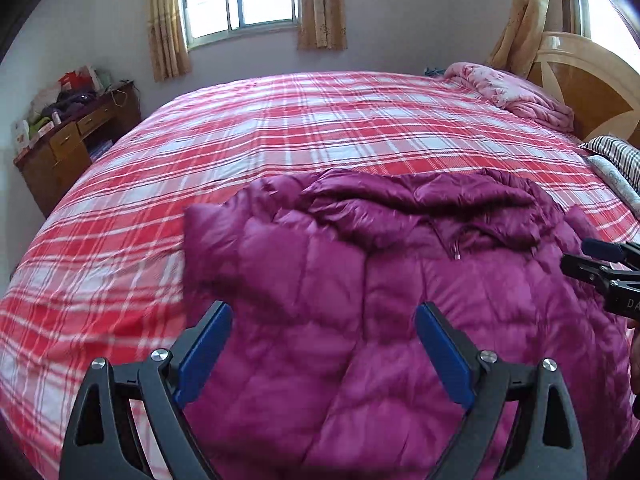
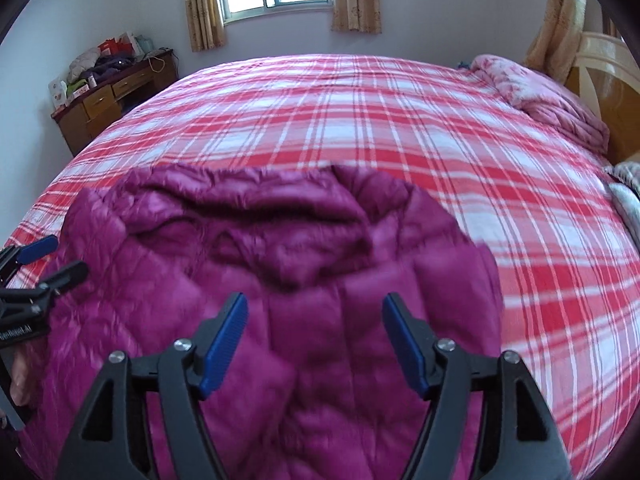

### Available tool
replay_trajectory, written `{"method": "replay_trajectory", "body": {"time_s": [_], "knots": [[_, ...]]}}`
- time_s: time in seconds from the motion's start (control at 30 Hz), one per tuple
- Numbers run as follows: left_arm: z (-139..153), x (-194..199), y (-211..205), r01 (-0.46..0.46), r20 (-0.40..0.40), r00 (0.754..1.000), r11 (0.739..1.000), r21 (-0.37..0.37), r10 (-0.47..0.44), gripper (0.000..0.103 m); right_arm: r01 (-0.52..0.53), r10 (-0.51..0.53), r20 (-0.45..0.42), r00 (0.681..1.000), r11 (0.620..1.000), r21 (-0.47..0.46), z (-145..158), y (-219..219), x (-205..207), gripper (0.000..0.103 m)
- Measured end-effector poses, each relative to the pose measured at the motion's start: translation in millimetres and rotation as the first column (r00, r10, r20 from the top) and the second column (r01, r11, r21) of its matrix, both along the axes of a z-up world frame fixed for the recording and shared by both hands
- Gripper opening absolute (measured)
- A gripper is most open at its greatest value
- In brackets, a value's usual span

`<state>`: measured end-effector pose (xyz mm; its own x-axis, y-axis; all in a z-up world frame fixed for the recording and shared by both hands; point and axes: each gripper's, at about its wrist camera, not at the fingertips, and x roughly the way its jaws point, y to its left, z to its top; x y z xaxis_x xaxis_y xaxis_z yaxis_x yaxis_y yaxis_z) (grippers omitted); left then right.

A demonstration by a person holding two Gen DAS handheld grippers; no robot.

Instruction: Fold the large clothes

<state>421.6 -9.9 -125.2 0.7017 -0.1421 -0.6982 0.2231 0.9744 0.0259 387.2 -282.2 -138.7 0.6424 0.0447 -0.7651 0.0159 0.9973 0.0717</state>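
Magenta quilted puffer jacket (image 1: 400,280), hood rumpled, sleeves folded in, lies on the plaid bed (image 1: 280,132) near its front edge, zipper pull showing only in the left view, directly below the wide-open, empty left hand-held gripper (image 1: 324,350) and right hand-held gripper (image 2: 314,338).
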Motion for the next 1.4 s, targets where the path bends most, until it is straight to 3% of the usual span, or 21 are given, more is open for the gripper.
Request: {"method": "replay_trajectory", "body": {"time_s": [0.27, 0.67, 0.8, 1.4], "knots": [[-12.7, -67.7, 35.0, -0.006, 0.020, 1.000, 1.000, 0.028, 0.006, 0.093, 0.077, -0.077, -0.003, 0.997, 0.997, 0.024, -12.3, -13.9, -71.5, 0.076], [-38.1, -140.9, 68.6, -0.041, -0.021, 0.999, 0.999, 0.008, 0.041, 0.093, 0.070, -0.070, -0.039, 0.997, 0.997, -0.016, -33.9, 2.7, -149.1, 0.077], [-45.0, -158.2, 76.4, -0.048, -0.036, 0.998, 0.999, 0.016, 0.048, 0.093, 0.066, -0.067, -0.026, 0.997, 0.996, -0.053, -38.1, 7.2, -168.3, 0.082], [-58.7, -231.7, 105.8, -0.056, -0.081, 0.995, 0.998, -0.011, 0.055, 0.093, 0.064, -0.065, -0.073, 0.995, 0.998, -0.021, -49.3, 12.0, -230.7, 0.083]]}}
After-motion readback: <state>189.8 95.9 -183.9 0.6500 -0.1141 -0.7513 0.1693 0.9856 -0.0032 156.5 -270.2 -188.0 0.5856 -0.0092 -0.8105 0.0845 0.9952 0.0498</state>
